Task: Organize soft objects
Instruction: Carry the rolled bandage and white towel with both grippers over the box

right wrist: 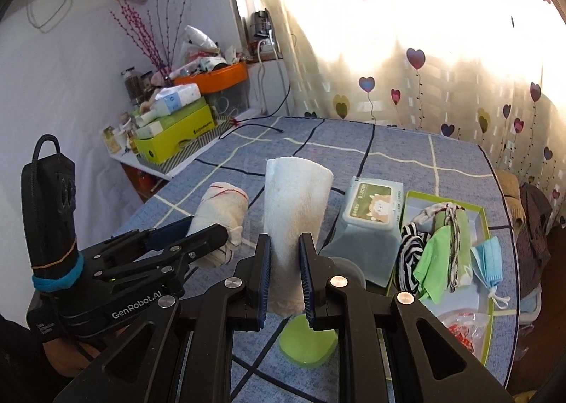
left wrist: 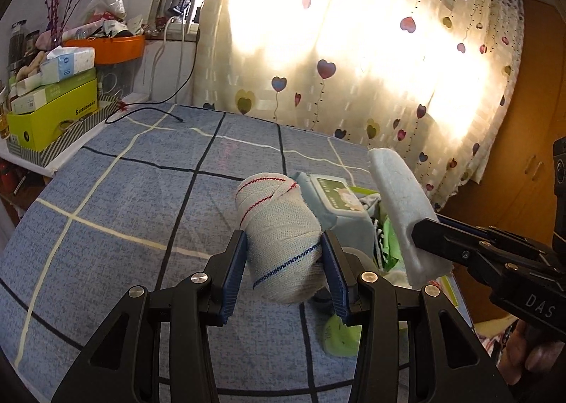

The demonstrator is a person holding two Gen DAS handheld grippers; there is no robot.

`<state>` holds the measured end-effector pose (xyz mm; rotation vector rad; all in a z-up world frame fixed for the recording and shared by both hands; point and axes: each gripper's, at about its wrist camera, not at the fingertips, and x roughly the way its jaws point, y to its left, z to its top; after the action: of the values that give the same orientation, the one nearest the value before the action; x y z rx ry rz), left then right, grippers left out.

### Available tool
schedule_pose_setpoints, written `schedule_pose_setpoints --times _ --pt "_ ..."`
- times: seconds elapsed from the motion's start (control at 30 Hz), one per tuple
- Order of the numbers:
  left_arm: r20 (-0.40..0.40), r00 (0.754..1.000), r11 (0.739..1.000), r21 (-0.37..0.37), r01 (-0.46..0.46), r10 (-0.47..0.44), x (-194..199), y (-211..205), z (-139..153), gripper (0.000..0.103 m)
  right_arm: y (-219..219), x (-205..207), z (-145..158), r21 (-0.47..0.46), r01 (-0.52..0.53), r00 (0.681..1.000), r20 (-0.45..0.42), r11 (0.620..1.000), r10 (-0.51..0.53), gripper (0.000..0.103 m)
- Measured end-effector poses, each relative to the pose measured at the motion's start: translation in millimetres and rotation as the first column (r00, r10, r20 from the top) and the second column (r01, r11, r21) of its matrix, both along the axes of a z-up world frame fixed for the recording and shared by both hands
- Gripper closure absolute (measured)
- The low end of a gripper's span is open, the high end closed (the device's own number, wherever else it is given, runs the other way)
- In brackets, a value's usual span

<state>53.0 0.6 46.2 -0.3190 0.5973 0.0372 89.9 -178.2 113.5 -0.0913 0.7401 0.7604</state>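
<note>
While left gripper point(left wrist: 284, 261) grasps bandage roll point(left wrist: 279, 233), right gripper point(right wrist: 286, 279) clenches towel point(right wrist: 295, 205); wipes pack point(right wrist: 371, 212) beside.

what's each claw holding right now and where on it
Left claw grips the rolled bandage across its near end. Right claw pinches the folded white cloth near its lower end.

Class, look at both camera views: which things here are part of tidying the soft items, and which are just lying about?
Part of the job:
- bandage roll, held in the left gripper
- white cloth, held in the right gripper
- green tray holding folded cloths
- face mask

Just lying about:
- wipes pack
- yellow box
- orange basket
- black cable
</note>
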Motion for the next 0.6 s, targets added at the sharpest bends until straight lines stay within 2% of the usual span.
schedule_pose_setpoints --times 0.6 --pt "0.012 0.987 0.986 0.043 0.161 -0.161 9 -68 16 0.059 -78 2 0 0.062 0.138 0.99 0.004 0.988 -0.139 0.088"
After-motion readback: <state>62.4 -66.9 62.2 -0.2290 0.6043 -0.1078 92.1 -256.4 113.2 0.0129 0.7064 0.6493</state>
